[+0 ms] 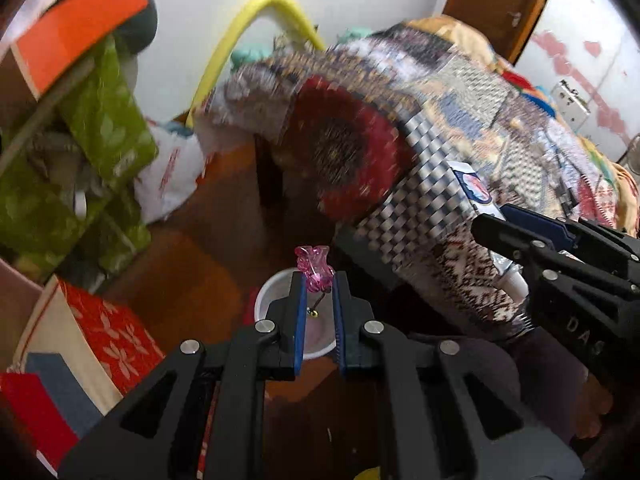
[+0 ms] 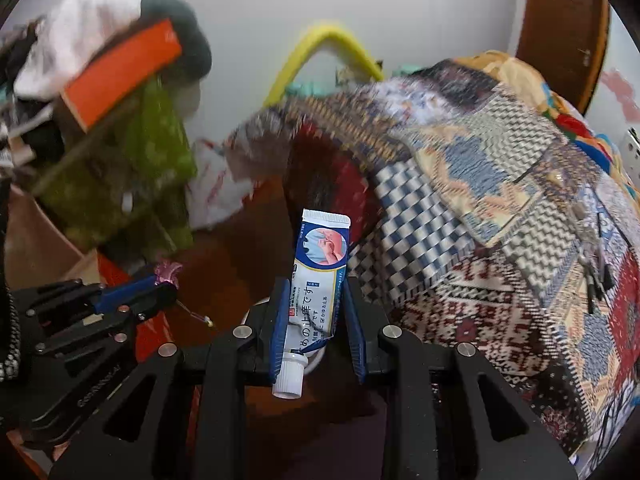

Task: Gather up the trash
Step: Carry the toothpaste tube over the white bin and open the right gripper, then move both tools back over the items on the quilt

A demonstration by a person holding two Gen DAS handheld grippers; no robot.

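My left gripper (image 1: 319, 286) is shut on a small pink plastic trinket (image 1: 315, 270) with a thin pin hanging under it. It holds this above a white paper cup (image 1: 272, 300) on the brown floor. My right gripper (image 2: 316, 292) is shut on a white and blue ointment tube (image 2: 316, 280), cap toward the camera, over the same cup (image 2: 316, 358). In the left wrist view the right gripper (image 1: 486, 222) shows at the right with the tube (image 1: 474, 186). In the right wrist view the left gripper (image 2: 166, 280) shows at the left with the trinket (image 2: 168, 271).
A patchwork blanket (image 1: 440, 120) hangs over the bed at the right. Green cloth (image 1: 100, 128), an orange box (image 1: 80, 28) and a white plastic bag (image 1: 172, 172) are piled at the left. A red patterned box (image 1: 108, 340) lies low left. A yellow hoop (image 1: 248, 28) leans on the wall.
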